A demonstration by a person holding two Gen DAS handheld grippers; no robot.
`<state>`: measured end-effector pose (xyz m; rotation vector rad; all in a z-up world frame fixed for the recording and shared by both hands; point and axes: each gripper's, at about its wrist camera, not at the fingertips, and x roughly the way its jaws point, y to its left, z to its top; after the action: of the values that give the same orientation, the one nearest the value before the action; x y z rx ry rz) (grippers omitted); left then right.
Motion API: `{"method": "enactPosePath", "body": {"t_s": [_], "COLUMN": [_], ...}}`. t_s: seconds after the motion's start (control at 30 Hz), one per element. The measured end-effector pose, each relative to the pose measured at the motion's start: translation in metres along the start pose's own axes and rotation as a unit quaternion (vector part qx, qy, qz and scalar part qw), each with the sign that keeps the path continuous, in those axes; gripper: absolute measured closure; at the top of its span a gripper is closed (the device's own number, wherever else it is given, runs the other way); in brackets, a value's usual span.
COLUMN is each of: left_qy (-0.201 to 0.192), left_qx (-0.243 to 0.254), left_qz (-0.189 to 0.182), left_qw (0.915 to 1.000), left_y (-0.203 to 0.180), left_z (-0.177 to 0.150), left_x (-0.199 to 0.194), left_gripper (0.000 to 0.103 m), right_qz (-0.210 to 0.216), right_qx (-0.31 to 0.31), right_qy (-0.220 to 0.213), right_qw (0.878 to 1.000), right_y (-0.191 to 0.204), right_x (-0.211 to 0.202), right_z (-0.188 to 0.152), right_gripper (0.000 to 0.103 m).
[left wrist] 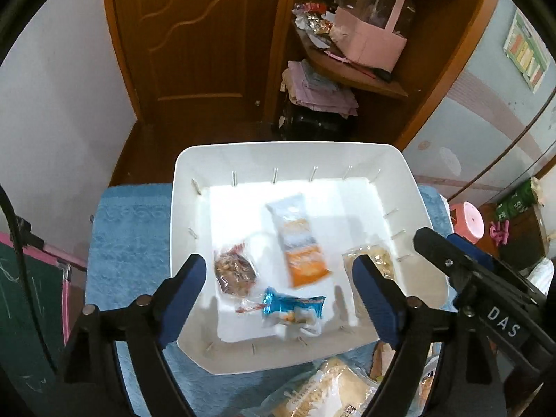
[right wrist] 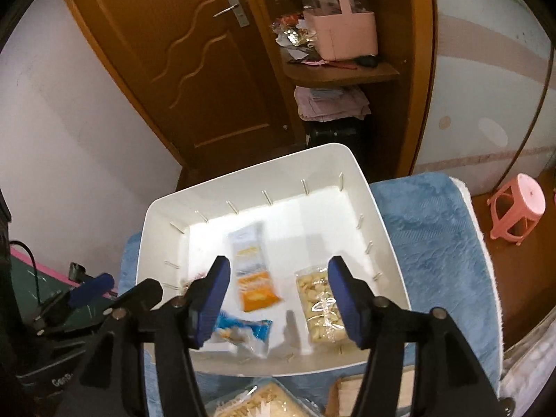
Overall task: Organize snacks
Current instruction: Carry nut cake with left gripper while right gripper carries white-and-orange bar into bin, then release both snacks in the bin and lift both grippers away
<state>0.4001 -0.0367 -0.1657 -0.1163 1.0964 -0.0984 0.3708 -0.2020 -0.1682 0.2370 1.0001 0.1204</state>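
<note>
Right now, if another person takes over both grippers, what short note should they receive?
Left gripper: open, empty, above the white bin.
Right gripper: open, empty, above the same bin.
In the bin: orange-and-white packet, blue packet, brown snack in clear wrap, clear pack of pale snacks.
Left: at least one large bag on the blue cloth beside the bin.
</note>
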Motion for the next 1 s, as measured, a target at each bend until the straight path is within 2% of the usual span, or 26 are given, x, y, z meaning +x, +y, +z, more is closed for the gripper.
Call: {"method": "enactPosePath", "body": {"t_s": [0.27, 0.43, 0.73, 1.0], "left_qy": [-0.032, -0.045, -0.108, -0.150], "left_qx": [0.011, 0.002, -0.009, -0.027], "left_qz": [0.013, 0.003, 0.028, 0.029], "left_qw": [0.9994, 0.9990, 0.9937, 0.9879], "left_y": [-0.003, -0.007, -0.035, -0.066], "left_z": [-0.009, -0.016, -0.051, -0.099], "left_x": [-0.021, -0.045, -0.123, -0.190], "left_gripper": [0.017, 0.017, 0.017, 0.017], "right_qz": [-0.013, -0.005, 0.008, 0.003], "right_qx": [-0.014, -0.013, -0.044, -0.085], "right_qy": [-0.006, -0.013, -0.047, -0.075], "right_qw": [1.000, 1.000, 0.998, 0.994], "right_y": [0.007, 0.005, 0.003, -0.008], "right_x": [-0.011, -0.030, -0.099, -0.172], "right_z": [-0.010, -0.015, -0.037, -0.068], "right_gripper": [0.044, 0.044, 0.044, 0.044]}}
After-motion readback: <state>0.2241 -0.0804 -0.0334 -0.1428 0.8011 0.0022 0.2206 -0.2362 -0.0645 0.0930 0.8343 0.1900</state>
